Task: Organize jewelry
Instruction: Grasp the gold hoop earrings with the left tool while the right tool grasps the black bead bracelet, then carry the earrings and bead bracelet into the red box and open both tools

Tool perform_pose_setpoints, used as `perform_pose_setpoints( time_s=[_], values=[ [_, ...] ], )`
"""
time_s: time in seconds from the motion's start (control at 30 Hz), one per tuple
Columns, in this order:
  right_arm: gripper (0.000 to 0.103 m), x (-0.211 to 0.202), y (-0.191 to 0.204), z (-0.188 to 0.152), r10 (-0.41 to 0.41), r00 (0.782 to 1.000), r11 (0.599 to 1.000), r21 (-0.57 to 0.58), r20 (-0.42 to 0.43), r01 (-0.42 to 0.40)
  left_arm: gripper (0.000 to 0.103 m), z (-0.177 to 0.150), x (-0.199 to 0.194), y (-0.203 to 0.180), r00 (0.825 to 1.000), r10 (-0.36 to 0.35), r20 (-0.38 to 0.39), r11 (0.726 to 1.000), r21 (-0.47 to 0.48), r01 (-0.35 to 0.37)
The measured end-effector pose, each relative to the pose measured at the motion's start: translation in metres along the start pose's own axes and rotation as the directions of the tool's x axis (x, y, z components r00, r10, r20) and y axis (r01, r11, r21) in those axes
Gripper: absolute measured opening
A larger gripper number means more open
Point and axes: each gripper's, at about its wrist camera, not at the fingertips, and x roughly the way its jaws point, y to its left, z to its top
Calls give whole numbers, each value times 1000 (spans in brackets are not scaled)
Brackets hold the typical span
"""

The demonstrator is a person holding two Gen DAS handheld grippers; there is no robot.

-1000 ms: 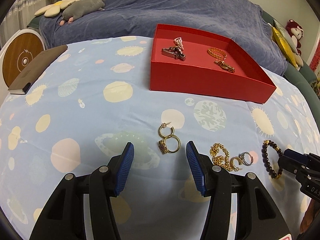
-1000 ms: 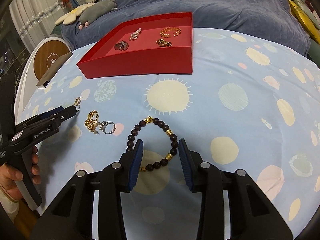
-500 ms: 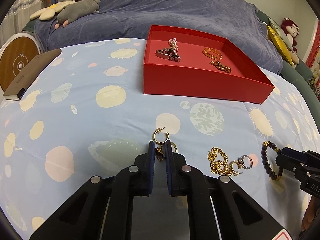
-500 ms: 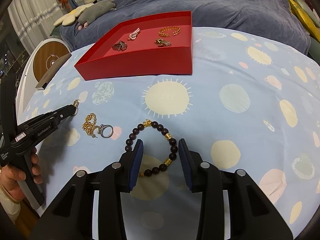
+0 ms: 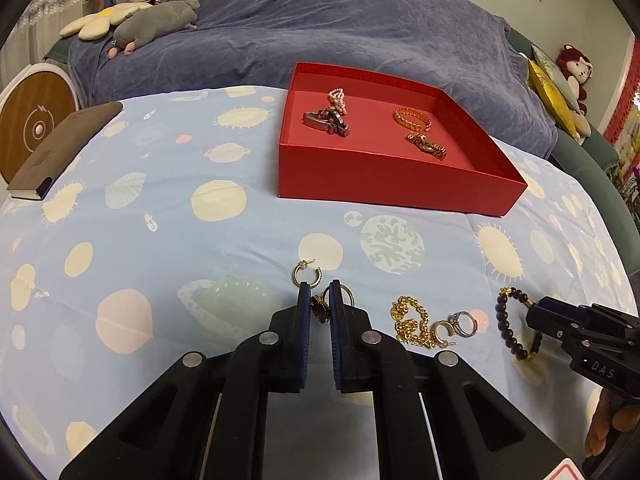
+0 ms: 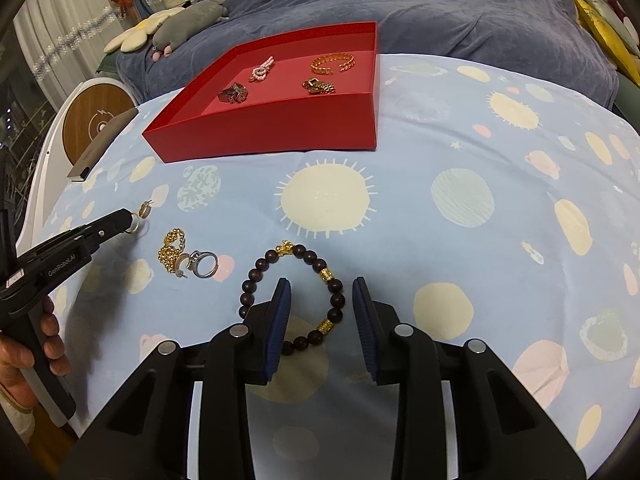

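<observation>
Left gripper (image 5: 319,300), wide a second ago, is now clenching the earring (image 5: 320,309), seemingly lifting; box (image 5: 384,184) lying straight ahead. Right gripper (image 6: 320,300) hovering released over bracelet (image 6: 294,294).

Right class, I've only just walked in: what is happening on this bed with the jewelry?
A person holds a claw in each hand, sorting jewelry into a red box that already holds four pieces. The left claw has shut on a gold ring with a dark stone; a gold hoop earring lies beside it. The right claw is open, straddling one side of a dark bead bracelet lying on the sheet. A gold chain and silver ring wait nearby.
</observation>
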Motion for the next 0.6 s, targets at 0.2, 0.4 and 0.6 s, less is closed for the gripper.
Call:
perform_pose_setpoints(
  time_s=[0.2,0.4,0.6],
  values=[
    [18,5,-1,2,-22,1000,1000,-17,6,22,7,1,-5,-4,1000,-16,0,1000,-4,16],
    [7,-4,4,3,-34,999,999,-40,37,36,7,1,-8,-2,1000,-16,2,1000,-12,16],
    [7,-20,9,8,-4,997,999,-38,74,6,7,4,-12,-3,1000,-24,9,1000,-18,24]
  ],
)
